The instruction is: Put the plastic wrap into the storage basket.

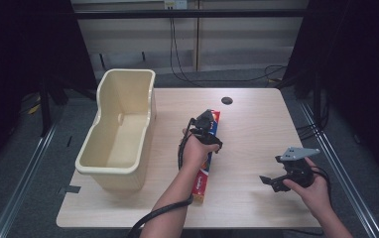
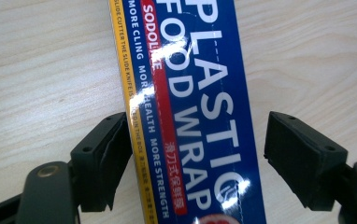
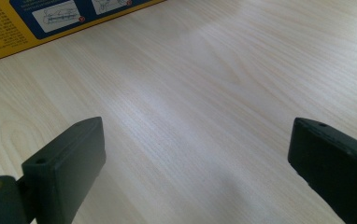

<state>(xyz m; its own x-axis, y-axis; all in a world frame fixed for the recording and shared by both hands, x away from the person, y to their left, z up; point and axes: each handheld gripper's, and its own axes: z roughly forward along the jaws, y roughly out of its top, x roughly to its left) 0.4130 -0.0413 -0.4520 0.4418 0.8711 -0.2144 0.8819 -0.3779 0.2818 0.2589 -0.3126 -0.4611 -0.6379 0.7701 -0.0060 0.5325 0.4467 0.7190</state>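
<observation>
Two tongs are showing, one box and one tub, all at a pale wood-grain surface (image 1: 247, 144) that has one dark round hole (image 1: 227, 100) near its far edge.

The box of plastic food wrap (image 1: 208, 163) is lying flat near the middle of the surface, long and narrow, running from the near edge toward the far side. In the left gripper view its top face is showing glossy dark blue with big white letters reading "PLASTIC FOOD WRAP" (image 2: 200, 107), a red stripe and a yellow band along one long edge carrying small print. In the right gripper view a yellow side of the box (image 3: 50, 21) with small blue instruction panels is sitting at the top left corner.

The left tongs (image 1: 209, 125) are hanging over the box with the jaws spread apart, straddling it; one jaw is lying against the yellow edge, the other is standing clear of the blue edge with bare wood between.

The right tongs (image 1: 269, 182) are hovering well to the right of the box over bare wood, jaws spread wide with nothing between them.

The cream plastic tub (image 1: 120, 131) is standing upright at the left edge of the surface, just beside the box's left
</observation>
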